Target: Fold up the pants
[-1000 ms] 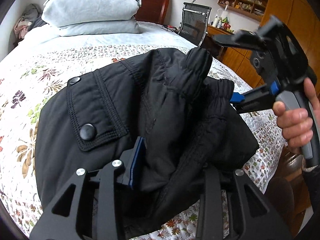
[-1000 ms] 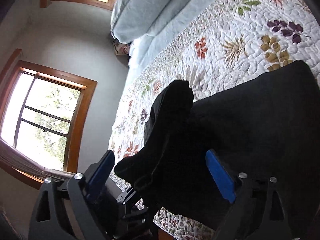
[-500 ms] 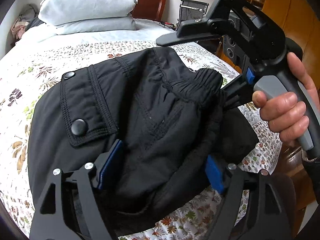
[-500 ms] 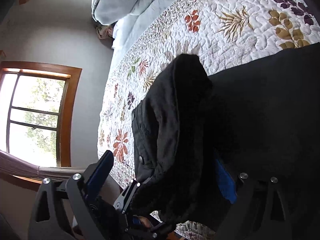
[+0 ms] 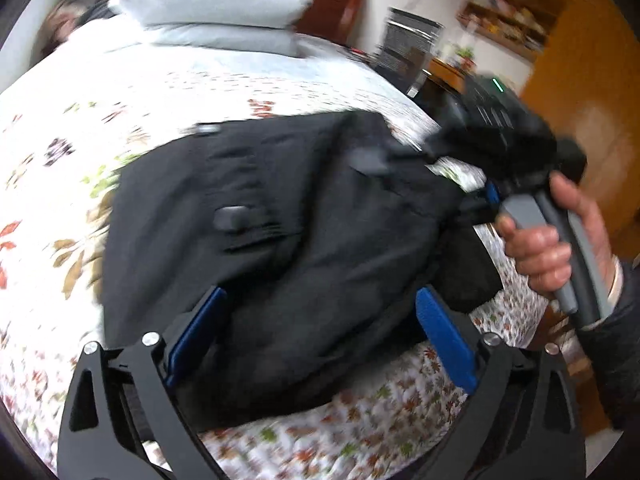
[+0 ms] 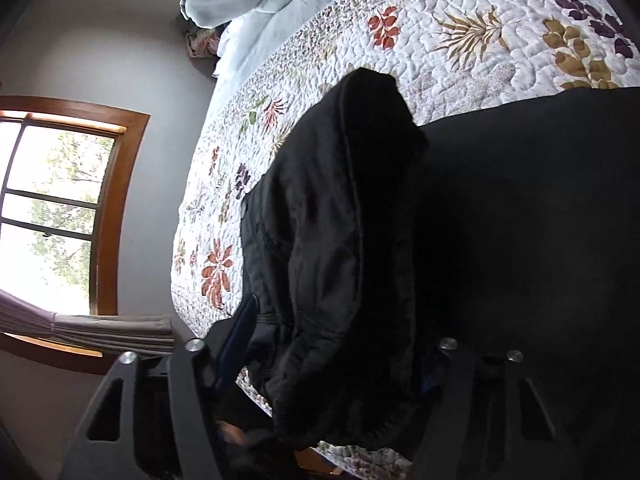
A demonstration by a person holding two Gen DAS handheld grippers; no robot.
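The black pants (image 5: 280, 248) lie folded on a floral quilted bed (image 5: 60, 152), with a snap pocket flap facing up. My left gripper (image 5: 320, 340) is wide open, its blue pads on either side of the near edge of the pants, gripping nothing. My right gripper (image 5: 480, 196), held by a hand at the right, is at the pants' right edge. In the right wrist view the right gripper (image 6: 336, 344) has a thick bunch of black fabric (image 6: 344, 240) between its fingers, and its jaws stand partly apart around it.
Grey pillows (image 5: 212, 4) are stacked at the head of the bed. A black chair (image 5: 408, 44) and wooden cabinets (image 5: 580, 80) stand to the right. A window (image 6: 52, 208) is on the left wall past the bed edge (image 6: 180, 280).
My left gripper has opened and let go of the pants' near edge. The raised fold has come down flatter. My right gripper has moved right and lower along the pants' edge.
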